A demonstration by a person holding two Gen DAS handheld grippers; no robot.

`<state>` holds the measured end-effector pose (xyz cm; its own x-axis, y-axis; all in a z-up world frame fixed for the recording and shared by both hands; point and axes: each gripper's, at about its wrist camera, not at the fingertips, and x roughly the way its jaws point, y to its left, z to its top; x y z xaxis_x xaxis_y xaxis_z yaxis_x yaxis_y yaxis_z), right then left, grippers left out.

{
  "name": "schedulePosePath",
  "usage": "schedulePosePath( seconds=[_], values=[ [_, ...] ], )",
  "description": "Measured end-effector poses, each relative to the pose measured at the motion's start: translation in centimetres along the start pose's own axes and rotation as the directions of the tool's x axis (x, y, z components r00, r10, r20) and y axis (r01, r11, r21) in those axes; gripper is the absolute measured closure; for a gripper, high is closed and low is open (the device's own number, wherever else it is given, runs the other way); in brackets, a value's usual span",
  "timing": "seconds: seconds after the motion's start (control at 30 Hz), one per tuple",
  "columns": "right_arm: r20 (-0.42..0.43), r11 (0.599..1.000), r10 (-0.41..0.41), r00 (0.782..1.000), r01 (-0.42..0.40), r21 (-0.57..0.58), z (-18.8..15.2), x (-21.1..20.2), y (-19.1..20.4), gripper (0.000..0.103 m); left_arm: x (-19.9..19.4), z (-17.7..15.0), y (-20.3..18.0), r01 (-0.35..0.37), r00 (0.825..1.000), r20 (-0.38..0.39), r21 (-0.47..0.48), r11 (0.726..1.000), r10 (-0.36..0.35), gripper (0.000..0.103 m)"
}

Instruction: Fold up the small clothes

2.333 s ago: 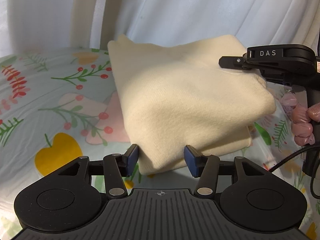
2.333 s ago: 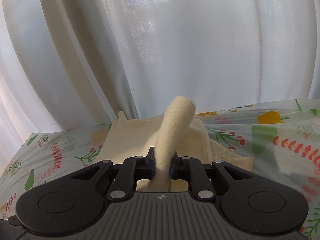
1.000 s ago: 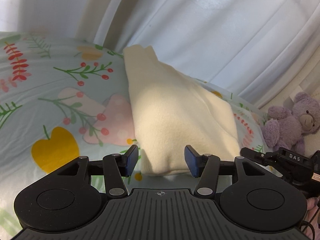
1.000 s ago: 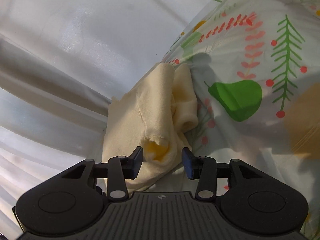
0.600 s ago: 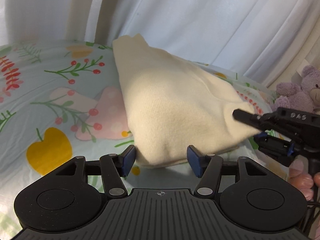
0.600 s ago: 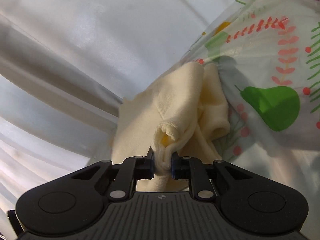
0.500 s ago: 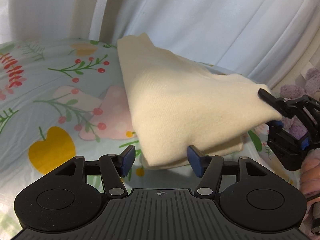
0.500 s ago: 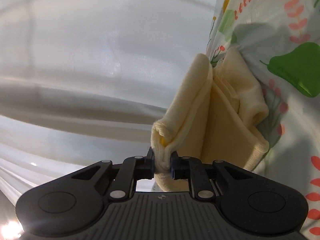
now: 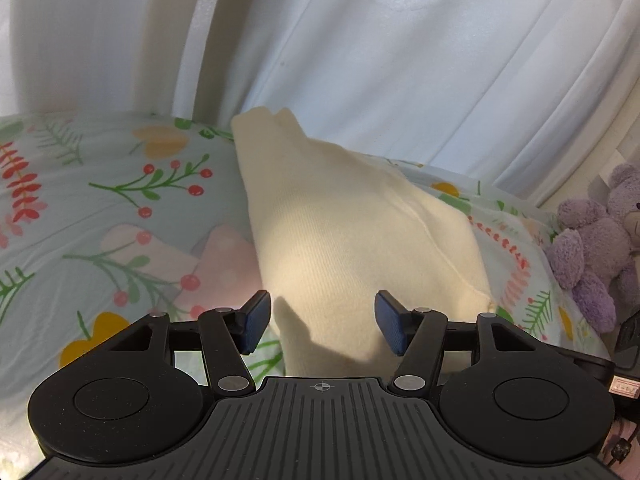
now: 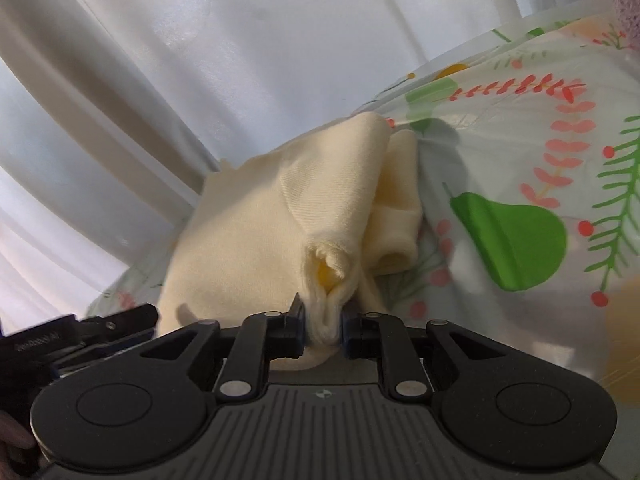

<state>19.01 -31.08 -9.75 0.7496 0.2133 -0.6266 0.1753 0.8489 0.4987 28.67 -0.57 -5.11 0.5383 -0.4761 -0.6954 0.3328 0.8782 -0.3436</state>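
I am viewing a cream garment [image 9: 360, 240] that is lying folded on the floral sheet [image 9: 100, 200]; taking the garment as the landmark, every position below is given relative to it. No containers are appearing in either view.

The garment is showing as a thick, soft knit bundle with a fine ribbed weave. It is narrowing toward the white curtain [image 9: 400, 60] behind it and widening toward my cameras. In the right wrist view, the garment [image 10: 248, 232] is showing several stacked layers, a rolled cuff-like opening with a yellow interior, and a second rolled fold lying just beside it on the side toward the green pear print [image 10: 512, 240].

I am keeping the left claw [image 9: 323, 326] with its blue pads [image 9: 256, 322] standing apart on either side of the garment's near end. I cannot tell whether the pads are touching the fabric, but they are not pressing on it.

I am keeping the right claw [image 10: 323, 326] clamped on a bunched edge of the garment just below the rolled opening. Its jaws have just been easing slightly wider, with the fabric between them and pinched by both pads.

A purple teddy bear [image 9: 596, 240] is sitting well apart from the garment, at the right edge of the left wrist view.
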Motion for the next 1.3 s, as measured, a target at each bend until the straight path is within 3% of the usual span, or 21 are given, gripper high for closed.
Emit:
schedulePosePath(
  seconds=[0.07,0.1,0.2,0.27,0.33,0.43,0.47,0.5,0.53,0.57,0.8,0.93,1.0,1.1,1.2,1.3],
  values=[
    [0.027,0.998,-0.057,0.998,0.057,0.007,0.6,-1.2,0.3,0.076,0.8,0.4,0.0,-0.053,0.998,-0.016,0.008,0.999,0.053,0.039],
    [0.053,0.997,-0.078,0.996,0.079,-0.017,0.9,-1.8,0.7,0.061,1.0,0.5,0.2,-0.056,0.998,-0.019,-0.001,0.998,0.056,0.039],
    [0.138,0.975,-0.116,0.984,0.139,-0.173,1.7,-2.5,3.0,0.058,1.2,0.7,0.9,-0.031,0.999,-0.031,-0.048,0.998,0.029,0.038],
    [0.191,0.928,-0.176,0.966,0.227,-0.296,2.1,-2.2,4.8,0.058,1.5,1.0,0.8,-0.033,0.999,-0.029,-0.051,0.998,0.031,0.038],
    [0.220,0.906,-0.161,0.962,0.232,-0.355,2.5,-1.4,6.1,0.062,2.0,1.2,0.2,-0.033,0.999,-0.033,-0.031,0.999,0.032,0.038],
    [0.129,0.881,-0.066,0.989,0.118,-0.457,3.1,1.1,7.6,0.076,3.2,1.2,-0.1,-0.056,0.996,-0.063,-0.010,0.998,0.056,0.035],
    [0.091,0.860,-0.069,0.993,0.105,-0.499,3.0,2.4,7.7,0.079,3.6,1.2,0.0,-0.066,0.995,-0.074,-0.010,0.998,0.066,0.032],
    [0.093,0.828,-0.108,0.990,0.141,-0.543,2.7,3.5,7.7,0.087,3.9,1.2,0.1,-0.079,0.994,-0.079,-0.010,0.997,0.078,0.028],
    [0.152,0.771,-0.156,0.976,0.217,-0.599,2.0,4.6,7.6,0.088,4.1,1.2,0.1,-0.099,0.992,-0.076,-0.004,0.995,0.099,0.022],
    [0.174,0.756,-0.134,0.976,0.214,-0.618,1.7,4.8,7.1,0.088,4.1,1.1,0.1,-0.096,0.993,-0.068,0.004,0.995,0.096,0.021],
    [0.117,0.858,-0.080,0.990,0.128,-0.497,3.5,3.6,5.7,0.087,4.5,1.1,1.9,-0.048,0.995,-0.095,-0.073,0.996,0.041,0.017],
    [0.168,0.879,-0.098,0.981,0.165,-0.447,5.4,2.8,5.6,0.083,4.4,1.8,2.2,-0.045,0.993,-0.115,-0.080,0.996,0.035,0.015],
    [0.157,0.872,-0.087,0.984,0.151,-0.465,6.2,3.1,6.0,0.081,4.1,2.3,2.1,-0.054,0.993,-0.109,-0.079,0.995,0.045,0.016],
    [0.146,0.823,-0.063,0.987,0.135,-0.552,7.3,4.6,7.7,0.080,3.6,3.6,1.6,-0.115,0.993,-0.044,-0.044,0.992,0.114,0.018],
    [0.100,0.804,-0.054,0.994,0.103,-0.585,8.1,6.9,8.9,0.080,4.4,5.3,1.9,-0.170,0.985,-0.005,-0.037,0.985,0.170,0.018],
    [0.042,0.759,-0.093,0.995,0.098,-0.644,8.3,10.2,9.6,0.081,6.4,6.6,2.7,-0.179,0.984,-0.001,-0.078,0.981,0.179,0.018]
  ],
)
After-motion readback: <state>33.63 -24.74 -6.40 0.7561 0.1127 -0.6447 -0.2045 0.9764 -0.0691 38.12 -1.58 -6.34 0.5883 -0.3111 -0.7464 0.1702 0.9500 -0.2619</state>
